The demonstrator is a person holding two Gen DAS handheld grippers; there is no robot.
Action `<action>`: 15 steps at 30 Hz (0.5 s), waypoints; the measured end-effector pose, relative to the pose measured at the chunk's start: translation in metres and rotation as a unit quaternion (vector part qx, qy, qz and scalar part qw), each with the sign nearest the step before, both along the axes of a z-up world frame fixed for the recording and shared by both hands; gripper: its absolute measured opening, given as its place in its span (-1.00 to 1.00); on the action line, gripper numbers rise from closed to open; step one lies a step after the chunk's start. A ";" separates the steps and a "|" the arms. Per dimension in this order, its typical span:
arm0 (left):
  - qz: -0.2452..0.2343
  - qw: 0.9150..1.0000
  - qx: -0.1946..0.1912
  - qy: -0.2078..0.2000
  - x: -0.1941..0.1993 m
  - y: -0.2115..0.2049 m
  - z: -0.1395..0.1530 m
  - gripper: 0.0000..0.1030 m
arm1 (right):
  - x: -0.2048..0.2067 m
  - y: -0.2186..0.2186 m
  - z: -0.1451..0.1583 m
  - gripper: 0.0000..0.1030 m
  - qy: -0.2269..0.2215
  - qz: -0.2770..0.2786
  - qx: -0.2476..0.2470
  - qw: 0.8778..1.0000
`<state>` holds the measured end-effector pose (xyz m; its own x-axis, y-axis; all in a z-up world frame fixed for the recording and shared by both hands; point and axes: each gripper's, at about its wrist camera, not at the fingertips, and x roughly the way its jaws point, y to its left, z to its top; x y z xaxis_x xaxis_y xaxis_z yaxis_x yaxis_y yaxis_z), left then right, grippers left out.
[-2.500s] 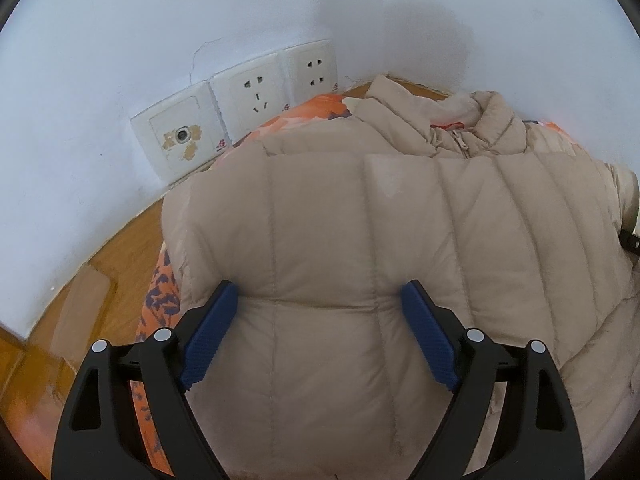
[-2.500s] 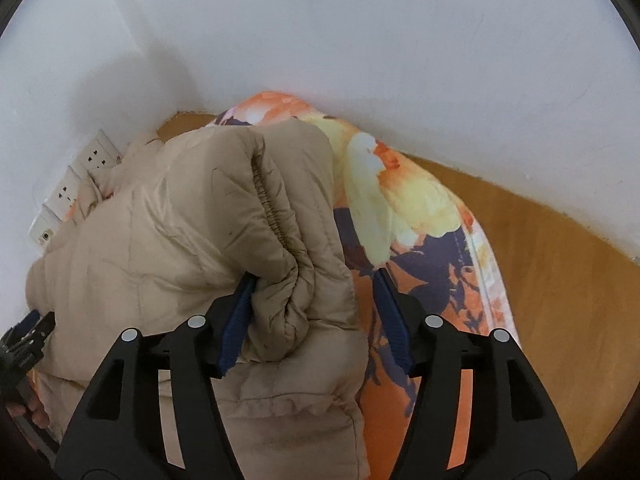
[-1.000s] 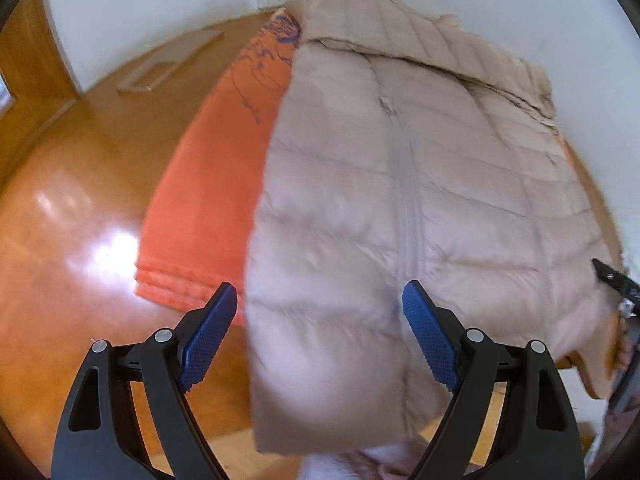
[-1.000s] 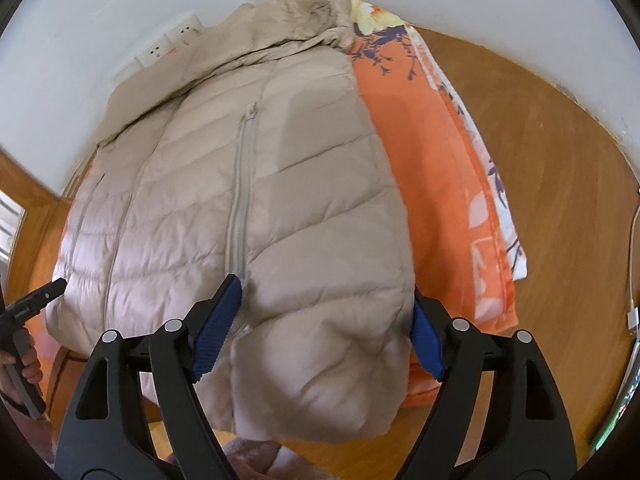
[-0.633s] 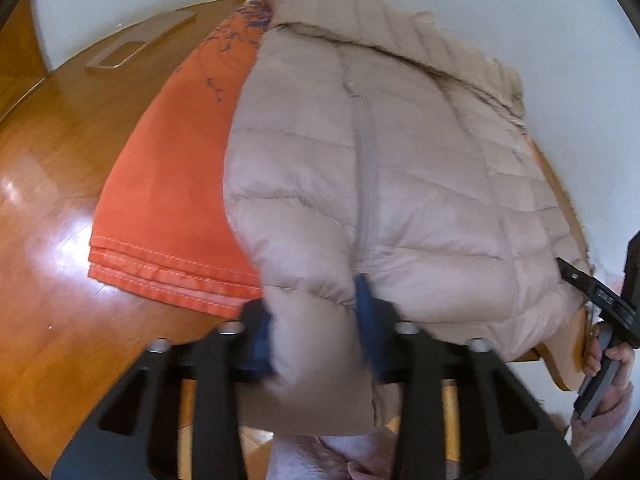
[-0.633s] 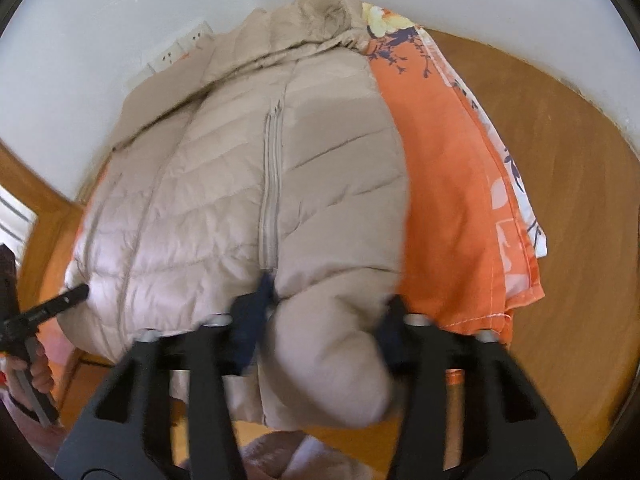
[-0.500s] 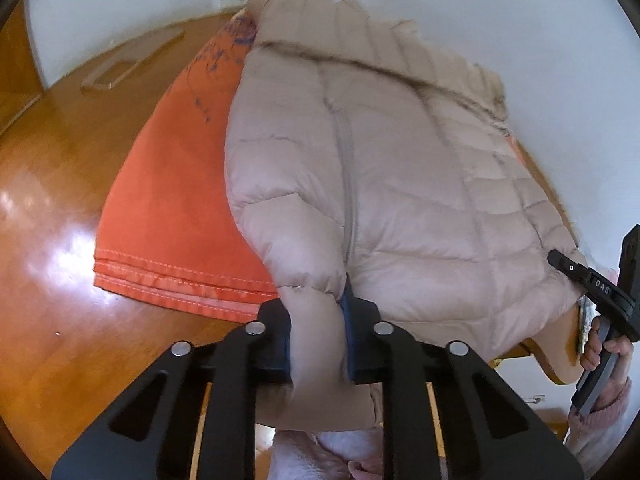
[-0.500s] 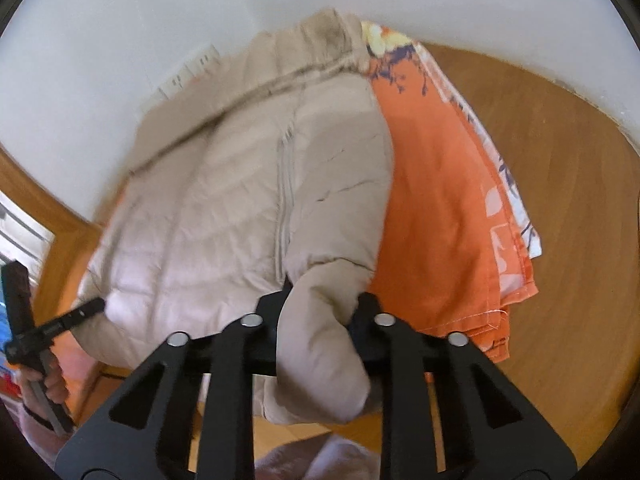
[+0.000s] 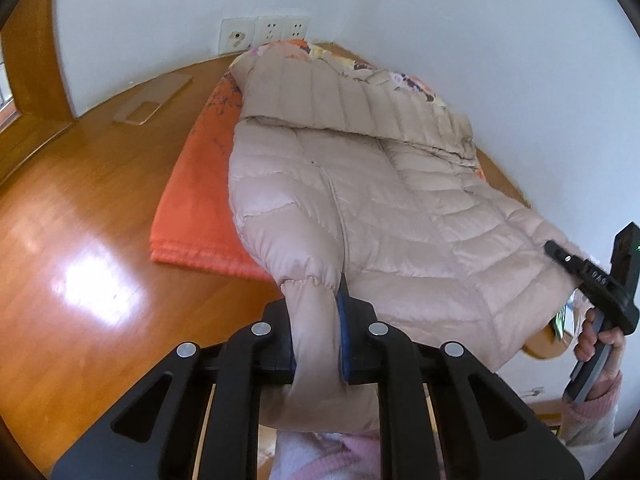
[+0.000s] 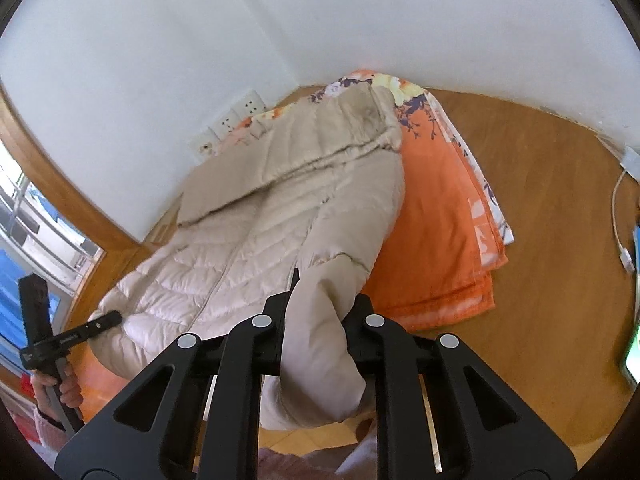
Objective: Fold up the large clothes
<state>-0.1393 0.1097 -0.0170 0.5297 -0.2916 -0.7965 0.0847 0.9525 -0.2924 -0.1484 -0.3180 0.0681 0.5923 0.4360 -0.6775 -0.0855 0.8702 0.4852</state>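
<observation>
One wooden floor, one orange blanket on it, one beige puffer jacket lying front-up on the blanket, hood toward the wall. One three-plate socket strip.

Change: a second ago both tongs stood spread over the hem corners; now left gripper is closing, pads already pinching its hem corner, and right gripper is pressed tight on the other. Both corners are lifted off the blanket. Likely the hem-to-collar fold starts next.
</observation>
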 end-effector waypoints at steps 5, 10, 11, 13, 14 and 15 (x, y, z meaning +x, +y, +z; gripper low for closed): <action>0.009 1.000 -0.012 -0.007 -0.019 0.013 0.008 -0.72 | -0.020 0.001 0.007 -0.72 -0.002 -0.002 0.017 1.000; 0.026 0.999 -0.040 -0.022 -0.017 0.020 0.026 -0.73 | -0.024 0.002 0.024 -0.72 -0.025 -0.011 0.032 0.999; 0.026 0.998 -0.042 -0.025 -0.016 0.023 0.028 -0.73 | -0.020 0.003 0.028 -0.72 -0.032 -0.013 0.030 0.999; 0.031 0.998 -0.046 -0.031 -0.006 0.024 0.035 -0.73 | -0.015 0.001 0.031 -0.72 -0.040 -0.016 0.032 0.999; 0.034 0.998 -0.048 -0.037 0.000 0.025 0.038 -0.73 | -0.012 0.000 0.032 -0.72 -0.043 -0.017 0.034 0.998; 0.036 0.997 -0.049 -0.040 0.001 0.028 0.039 -0.73 | -0.005 -0.002 0.034 -0.72 -0.047 -0.017 0.040 0.998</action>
<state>-0.1384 0.1373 0.0222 0.6130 -0.3253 -0.7200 0.0446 0.9241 -0.3795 -0.1538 -0.3202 0.1018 0.6677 0.4644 -0.5818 -0.1046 0.8323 0.5444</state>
